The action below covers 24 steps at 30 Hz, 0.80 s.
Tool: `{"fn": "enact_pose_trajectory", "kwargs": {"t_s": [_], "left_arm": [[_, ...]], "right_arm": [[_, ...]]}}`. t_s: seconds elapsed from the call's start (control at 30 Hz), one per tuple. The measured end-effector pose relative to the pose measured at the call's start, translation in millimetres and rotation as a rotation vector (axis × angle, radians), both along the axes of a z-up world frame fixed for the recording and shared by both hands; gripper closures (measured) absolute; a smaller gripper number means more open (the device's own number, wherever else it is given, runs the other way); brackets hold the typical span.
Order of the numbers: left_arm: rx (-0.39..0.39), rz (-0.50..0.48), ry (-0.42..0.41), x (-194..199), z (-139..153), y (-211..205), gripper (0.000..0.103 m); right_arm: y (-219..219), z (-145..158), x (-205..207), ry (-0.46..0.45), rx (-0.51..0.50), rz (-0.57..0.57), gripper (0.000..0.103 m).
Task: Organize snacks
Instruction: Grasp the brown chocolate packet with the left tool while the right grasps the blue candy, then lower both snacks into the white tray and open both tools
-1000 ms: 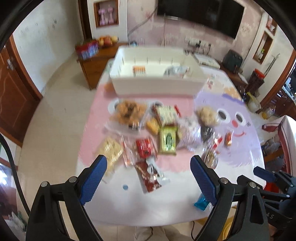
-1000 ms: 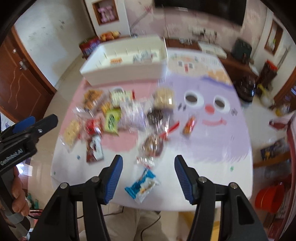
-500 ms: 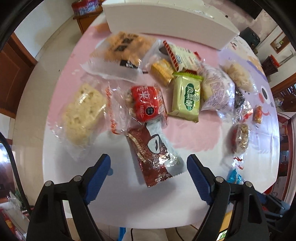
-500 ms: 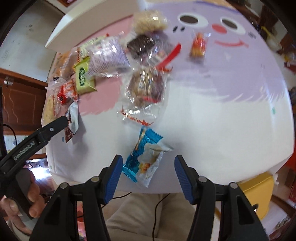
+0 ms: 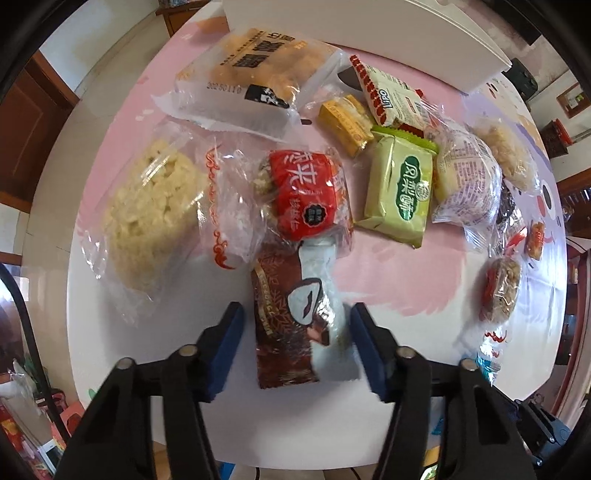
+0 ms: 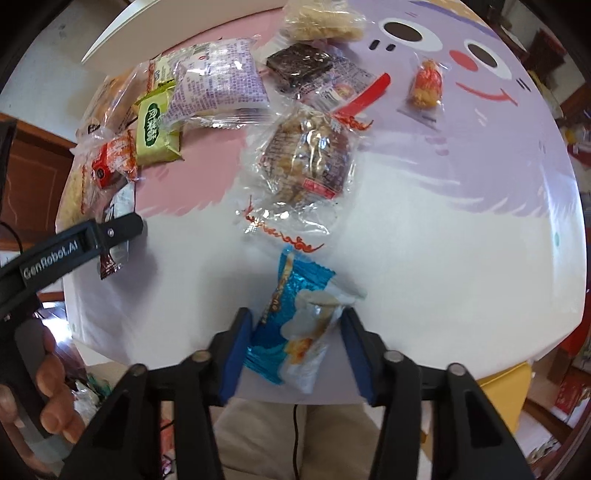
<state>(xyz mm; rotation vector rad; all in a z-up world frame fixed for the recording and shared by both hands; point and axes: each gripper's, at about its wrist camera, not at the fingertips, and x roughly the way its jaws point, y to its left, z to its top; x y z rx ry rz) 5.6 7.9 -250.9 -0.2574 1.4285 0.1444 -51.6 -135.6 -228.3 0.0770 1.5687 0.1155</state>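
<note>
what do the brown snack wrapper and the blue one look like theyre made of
Brown packet: likely glossy plastic film with a foil-like silver side, judging by its sheen and crimped end. Blue packet: also looks like shiny plastic film, given its highlights and creases. Whether either is foil-lined inside cannot be told.

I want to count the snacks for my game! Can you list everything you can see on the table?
brown packet: 1, dark brown and white, between the left tool's pads
blue packet: 1, blue and white, between the right tool's pads
green packet: 1, light green, mid-table
red packet: 1, red in clear wrap, just beyond the brown packet
puffed rice cake: 1, pale yellow, table's left side
purple-print bag: 1, white and purple, beside the green packet
dark brownie: 1, near the far edge
white bin: 1, far end
table: 1, white, pink, purple cartoon face
left tool: closing around the brown packet
right tool: closing around the blue packet
</note>
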Motion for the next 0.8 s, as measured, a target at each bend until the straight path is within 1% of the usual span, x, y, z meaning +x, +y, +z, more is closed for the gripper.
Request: {"fn": "enact_pose_trajectory", "kwargs": {"t_s": [0.03,0.07,0.1,0.13,0.23,0.27,0.37,0.47,0.57,0.67,0.8], "left_arm": [[0.015,-0.004,0.001,2,1,-1,0.059],[0.023,-0.013,0.004,3,1,-1,0.06],[0.034,-0.021,0.006,7,1,0,0.067],[0.044,-0.028,0.007,8,1,-1,0.069],[0.034,-0.029,0.011,10,1,-1,0.072],[0.03,-0.027,0.013,9,1,-1,0.072],[0.021,-0.025,0.013,-4,8,-3,0.073],[0.015,-0.037,-0.009,-16,23,-7,0.073],[0.012,-0.053,-0.047,-21,45,-11,0.073],[0.03,-0.078,-0.104,-23,71,-16,0.073],[0.041,-0.094,-0.179,-17,107,-17,0.073]], "right_arm": [[1,0,0,-0.001,0.0,0.007,0.07],[2,-1,-2,-0.002,0.001,0.013,0.071],[3,0,-3,-0.005,0.003,0.02,0.072],[2,0,-2,-0.007,0.004,0.025,0.072],[9,9,-6,-0.029,0.003,0.059,0.073],[4,15,-5,-0.036,0.006,0.069,0.073],[11,29,-4,-0.073,0.021,0.102,0.073],[17,46,-2,-0.117,0.032,0.127,0.073],[22,63,2,-0.162,0.048,0.14,0.073],[20,79,11,-0.209,0.061,0.149,0.073],[14,102,21,-0.266,0.079,0.151,0.073]]}}
